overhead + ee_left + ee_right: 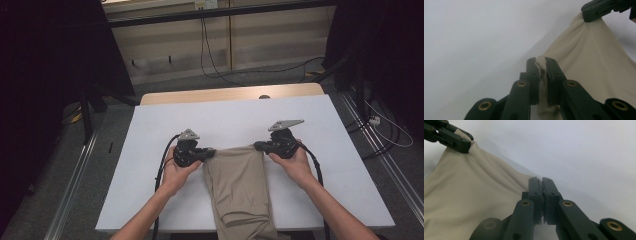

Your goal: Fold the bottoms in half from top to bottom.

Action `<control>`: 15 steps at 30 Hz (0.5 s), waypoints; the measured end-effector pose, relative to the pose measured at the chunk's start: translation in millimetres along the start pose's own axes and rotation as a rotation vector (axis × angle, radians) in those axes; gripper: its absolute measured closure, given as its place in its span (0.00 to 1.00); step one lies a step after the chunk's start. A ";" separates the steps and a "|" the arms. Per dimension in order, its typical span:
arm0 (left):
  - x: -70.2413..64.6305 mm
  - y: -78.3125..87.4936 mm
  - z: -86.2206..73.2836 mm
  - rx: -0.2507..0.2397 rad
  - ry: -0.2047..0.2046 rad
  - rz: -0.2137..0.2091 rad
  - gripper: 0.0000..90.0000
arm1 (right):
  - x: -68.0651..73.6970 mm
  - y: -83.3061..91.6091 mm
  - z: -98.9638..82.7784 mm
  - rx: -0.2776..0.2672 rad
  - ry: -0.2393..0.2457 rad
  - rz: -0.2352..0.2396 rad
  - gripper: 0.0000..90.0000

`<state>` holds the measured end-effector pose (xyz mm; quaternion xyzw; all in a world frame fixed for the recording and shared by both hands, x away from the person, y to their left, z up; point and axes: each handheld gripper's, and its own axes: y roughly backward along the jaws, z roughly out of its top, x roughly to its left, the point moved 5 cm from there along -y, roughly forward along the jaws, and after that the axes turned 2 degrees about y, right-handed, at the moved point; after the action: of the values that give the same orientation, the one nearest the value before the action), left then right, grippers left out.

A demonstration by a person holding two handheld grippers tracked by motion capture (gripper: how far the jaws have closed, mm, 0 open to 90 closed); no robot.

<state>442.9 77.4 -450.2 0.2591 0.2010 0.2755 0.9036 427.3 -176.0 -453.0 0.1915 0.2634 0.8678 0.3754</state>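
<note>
**Now: two grippers, one garment, both corners pinched**

Now the left gripper [540,61] has its two black jaws clamped tight on a fold of beige cloth, and in the left gripper view a ridge of fabric is squeezed up between them. Over on the other side, the right gripper [541,180] is pressed down the same way, jaws all but together, with the cloth's edge caught in the slit between them. That makes two grippers and four jaws in all, each pair biting a corner.

Out from the jaws, the fabric stretches taut between the two tools. In the high view the left gripper [209,154] and the right gripper [259,146] hold the far edge of the beige trousers [239,187], one at each corner. It is one garment, folded lengthwise into a long strip that runs from the grippers back toward the person and over the near edge of the white table [225,115]. The lower part lies flat on the table, with a loose fold near the bottom edge.

Two hands carry the tools, the left hand [175,172] and the right hand [295,165], and each gripper wears one grey three-cornered plate and trails one black cable.

Further out, a strip of pale wood shows behind the white top, and cables lie on the grey floor beyond. No brand, label or readable writing can be made out on the cloth or the tools.
</note>
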 end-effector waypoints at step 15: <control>35.1 12.5 76.7 -0.164 0.039 0.118 0.92 | -23.1 5.4 77.8 -0.159 -0.040 -0.065 0.96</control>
<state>503.7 80.0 -390.5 0.1904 0.1799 0.3490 0.8998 480.5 -172.1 -391.6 0.1698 0.1920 0.8694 0.4224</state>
